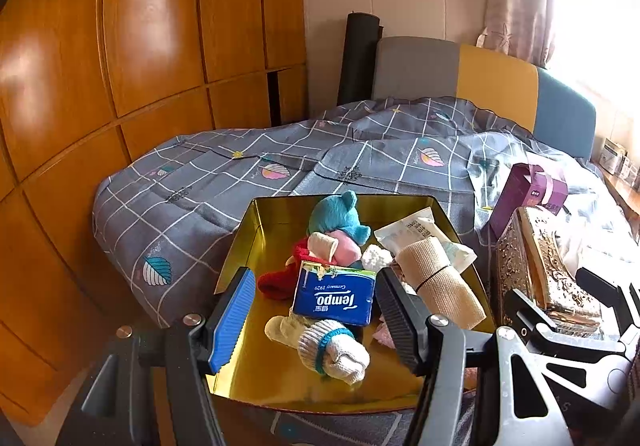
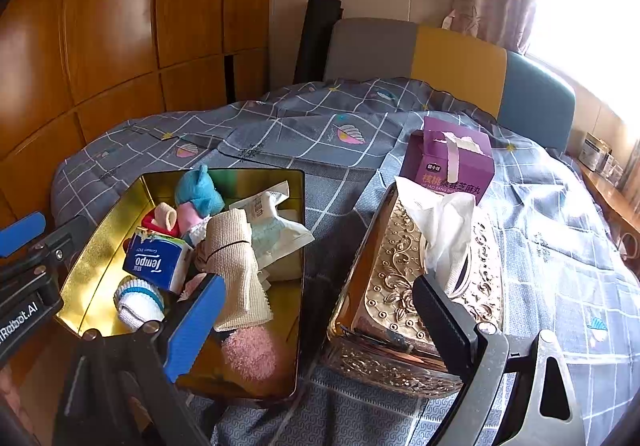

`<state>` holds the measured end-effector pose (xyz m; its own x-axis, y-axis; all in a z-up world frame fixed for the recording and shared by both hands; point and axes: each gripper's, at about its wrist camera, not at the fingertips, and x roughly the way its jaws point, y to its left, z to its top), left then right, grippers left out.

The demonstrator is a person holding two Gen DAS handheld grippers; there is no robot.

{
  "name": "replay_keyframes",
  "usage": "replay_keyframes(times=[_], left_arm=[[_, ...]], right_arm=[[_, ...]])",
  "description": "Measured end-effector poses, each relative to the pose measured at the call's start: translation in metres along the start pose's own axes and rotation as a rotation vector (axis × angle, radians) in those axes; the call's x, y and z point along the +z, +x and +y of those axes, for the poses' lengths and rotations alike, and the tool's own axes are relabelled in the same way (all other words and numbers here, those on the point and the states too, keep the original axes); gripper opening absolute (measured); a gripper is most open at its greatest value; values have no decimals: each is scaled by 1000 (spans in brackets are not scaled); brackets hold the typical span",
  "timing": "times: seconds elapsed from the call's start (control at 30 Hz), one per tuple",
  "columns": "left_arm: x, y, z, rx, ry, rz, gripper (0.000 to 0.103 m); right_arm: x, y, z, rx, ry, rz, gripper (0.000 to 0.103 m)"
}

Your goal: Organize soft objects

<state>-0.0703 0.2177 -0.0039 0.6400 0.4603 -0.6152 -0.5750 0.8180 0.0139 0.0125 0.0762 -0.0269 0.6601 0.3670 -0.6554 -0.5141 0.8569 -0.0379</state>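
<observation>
both grippers are hanging spread and empty: the left gripper (image 1: 316,320) over the gold tin (image 1: 256,230) on the bed, where the tempo tissue pack (image 1: 334,298), socks and teal plush (image 1: 338,215) are lying, the right gripper (image 2: 320,322) between tin and ornate tissue box (image 2: 400,286).

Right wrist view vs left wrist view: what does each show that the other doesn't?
Only the right wrist view: the white tissue sticking out of the ornate tissue box, the pink fluffy ball at the tin's near end, and the purple box's printed front.
Only the left wrist view: the whole cream sock with a teal band, between the open left hand-held gripper.
Both: gold tin, Tempo tissue pack, teal plush, beige bandage roll, checked bedspread.
</observation>
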Motion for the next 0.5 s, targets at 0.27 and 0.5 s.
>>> replay_keyframes(times=[0.27,0.5], left_arm=[[-2,1,2,-34,-20,8,64],[-1,-1,3,-36,-19,-14,64]], right_arm=[[-1,0,1,0,0,2,95],[0,-6,-2,5,9,-26,95]])
